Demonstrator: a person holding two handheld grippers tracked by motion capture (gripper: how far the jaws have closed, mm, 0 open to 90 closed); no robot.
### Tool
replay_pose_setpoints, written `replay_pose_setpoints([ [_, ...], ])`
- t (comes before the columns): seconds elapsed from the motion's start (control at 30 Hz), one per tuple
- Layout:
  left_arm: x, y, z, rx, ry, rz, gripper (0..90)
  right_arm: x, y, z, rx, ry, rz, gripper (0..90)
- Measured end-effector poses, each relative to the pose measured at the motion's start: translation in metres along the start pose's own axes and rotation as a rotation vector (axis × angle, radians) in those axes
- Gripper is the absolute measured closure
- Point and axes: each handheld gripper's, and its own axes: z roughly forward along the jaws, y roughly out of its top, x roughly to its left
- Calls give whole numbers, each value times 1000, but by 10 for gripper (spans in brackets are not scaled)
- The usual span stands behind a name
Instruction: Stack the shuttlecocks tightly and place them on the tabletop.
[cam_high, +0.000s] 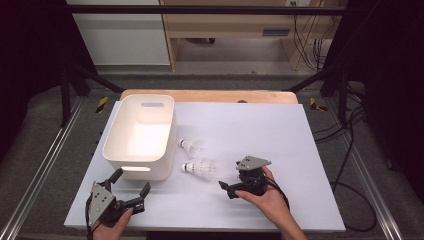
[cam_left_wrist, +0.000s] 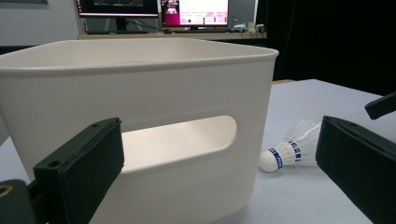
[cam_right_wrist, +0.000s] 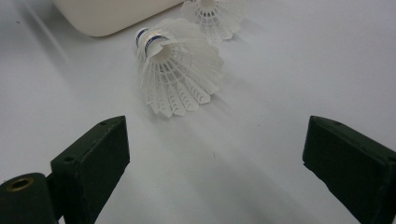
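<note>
Two white shuttlecocks lie on the white table board (cam_high: 260, 130). The nearer shuttlecock (cam_high: 199, 168) (cam_right_wrist: 177, 74) (cam_left_wrist: 292, 149) lies on its side, its cork toward the bin. The farther shuttlecock (cam_high: 192, 146) (cam_right_wrist: 215, 16) rests just behind it. A white plastic bin (cam_high: 112, 132) (cam_left_wrist: 140, 84) (cam_right_wrist: 102, 16) with handle slots stands to their left. My right gripper (cam_high: 229, 174) (cam_right_wrist: 215, 154) is open, its jaws aimed at the nearer shuttlecock's skirt, a short gap away and holding nothing. My left gripper (cam_high: 131, 181) (cam_left_wrist: 217, 158) is open in front of the bin's near wall, also holding nothing.
The board's front edge runs just below both hands. A wooden tabletop edge (cam_high: 210, 95) shows behind the board. Metal frame rails (cam_high: 40, 170) flank the table on both sides. Cables (cam_high: 350, 165) trail on the floor at the right.
</note>
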Motion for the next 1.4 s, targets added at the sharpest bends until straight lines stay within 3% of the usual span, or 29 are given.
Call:
replay_pose_setpoints([
  [0.73,-1,0,0,2,2,8,10,-7,4,-6,-28,-13,13,65],
  [1.03,0,-1,-1,3,14,12,10,-5,24,-6,-38,-4,-18,63],
  [1.4,-1,0,-1,1,4,19,10,-7,65,3,33,3,-75,57],
])
